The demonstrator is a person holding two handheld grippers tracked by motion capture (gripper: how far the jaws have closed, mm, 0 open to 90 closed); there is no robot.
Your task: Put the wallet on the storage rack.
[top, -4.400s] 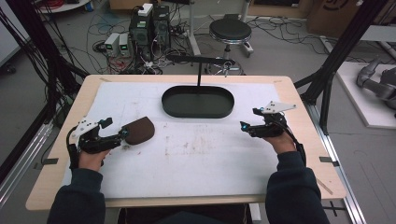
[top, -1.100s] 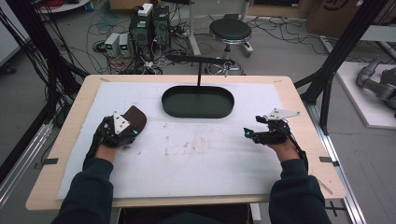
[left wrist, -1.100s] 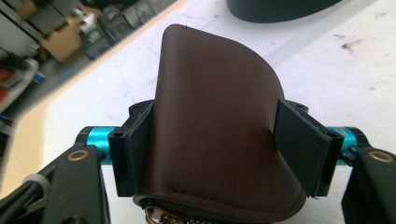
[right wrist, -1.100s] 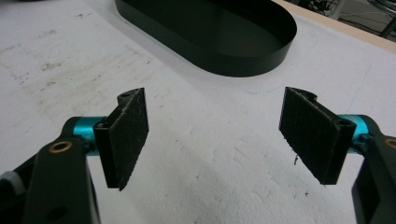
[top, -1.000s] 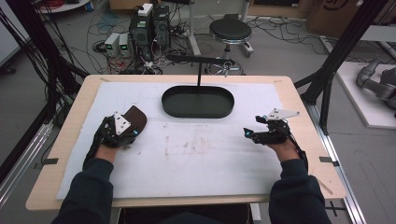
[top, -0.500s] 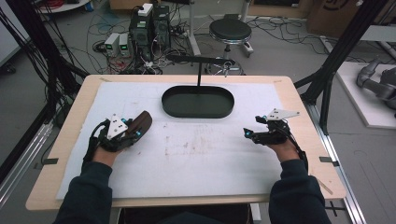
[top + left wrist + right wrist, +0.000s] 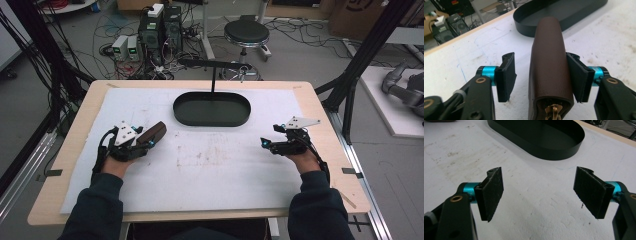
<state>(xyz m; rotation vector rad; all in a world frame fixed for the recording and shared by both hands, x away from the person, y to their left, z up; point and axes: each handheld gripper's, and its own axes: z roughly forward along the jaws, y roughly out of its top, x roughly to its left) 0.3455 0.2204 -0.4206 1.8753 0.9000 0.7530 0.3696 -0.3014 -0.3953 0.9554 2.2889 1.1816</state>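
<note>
A brown leather zip case stands on its edge on the white mat, pointing toward the black oval tray. My left gripper is open around the case. One pad touches its side, and the other pad stands a gap away. A brass zip pull shows at the near end. My right gripper rests open on the mat at the right, with nothing between its pads. The tray lies just beyond it.
The tray has a low wall, and a black post with a crossbar rises behind it. The white mat covers most of the wooden table. Dark frame bars stand at both sides.
My left hand has swung the case round from pointing far-left to pointing right, toward the tray, and turned it from flat onto its edge. The right gripper has stayed put.
</note>
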